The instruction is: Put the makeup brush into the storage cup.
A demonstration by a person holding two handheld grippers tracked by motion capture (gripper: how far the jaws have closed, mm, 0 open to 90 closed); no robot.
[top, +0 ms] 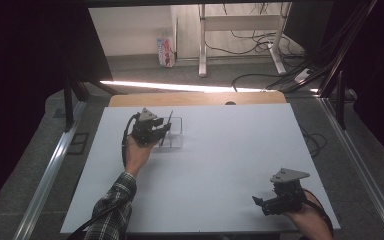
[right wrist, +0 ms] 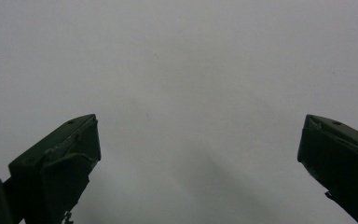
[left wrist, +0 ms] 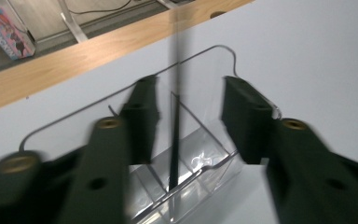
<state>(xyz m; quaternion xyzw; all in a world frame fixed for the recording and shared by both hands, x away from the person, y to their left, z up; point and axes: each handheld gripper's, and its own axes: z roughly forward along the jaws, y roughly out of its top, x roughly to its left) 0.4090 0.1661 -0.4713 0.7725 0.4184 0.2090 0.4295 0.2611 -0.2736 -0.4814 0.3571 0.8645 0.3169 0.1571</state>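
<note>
I am holding the left gripper (top: 161, 131) at the near-left edge of a clear acrylic organiser (top: 176, 131), its jaws standing partly spread with a thin dark stick (left wrist: 175, 135) between them; the pads are not pressing on it. The stick is standing almost upright in one of the organiser's compartments, leaning slightly, so its long axis is running up between the jaws rather than across them. From the gripper, the organiser is lying just ahead toward the far side of the white table (top: 230, 165). My right gripper (top: 265, 204) is hovering, jaws wide apart, at the near right, well apart from the organiser. I judge the left hand is the one placed to pull back or re-grip.
</note>
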